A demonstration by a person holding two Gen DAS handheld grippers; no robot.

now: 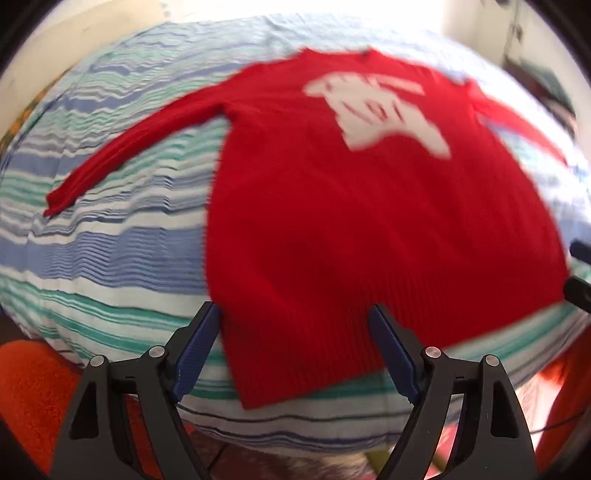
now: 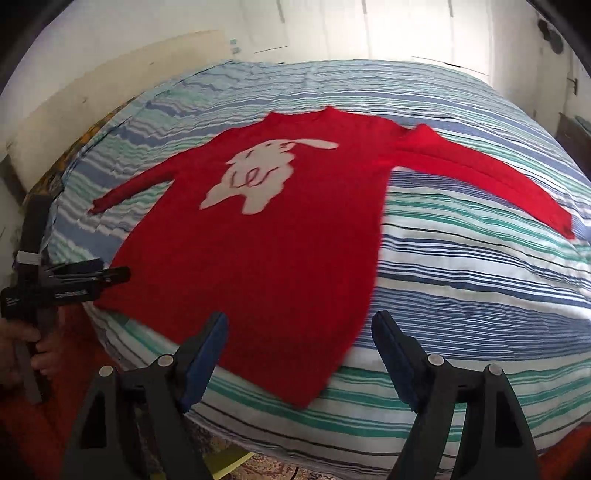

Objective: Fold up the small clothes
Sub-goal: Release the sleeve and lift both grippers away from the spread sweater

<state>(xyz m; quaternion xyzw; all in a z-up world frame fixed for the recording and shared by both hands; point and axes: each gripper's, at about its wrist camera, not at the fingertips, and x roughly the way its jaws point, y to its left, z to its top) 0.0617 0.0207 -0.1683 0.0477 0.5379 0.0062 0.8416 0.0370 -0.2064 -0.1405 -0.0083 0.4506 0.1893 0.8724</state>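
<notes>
A small red sweater (image 1: pixel 332 221) with a white animal motif (image 2: pixel 255 177) lies flat and face up on the striped bed, both sleeves spread out. My left gripper (image 1: pixel 295 308) hangs open over the hem near the sweater's lower left corner, with nothing between its fingers. My right gripper (image 2: pixel 301 315) is open too, above the hem near the lower right corner, apart from the cloth. In the right wrist view the left gripper (image 2: pixel 118 275) shows side-on at the sweater's left edge, held by a hand (image 2: pixel 22 343). The left wrist view is blurred.
The bed cover (image 2: pixel 461 266) has blue, green and white stripes and falls away at the near edge. Orange-red fabric (image 1: pixel 33 387) lies below the bed's edge at both lower corners. A pale wall and a bright window (image 2: pixel 369 33) stand behind the bed.
</notes>
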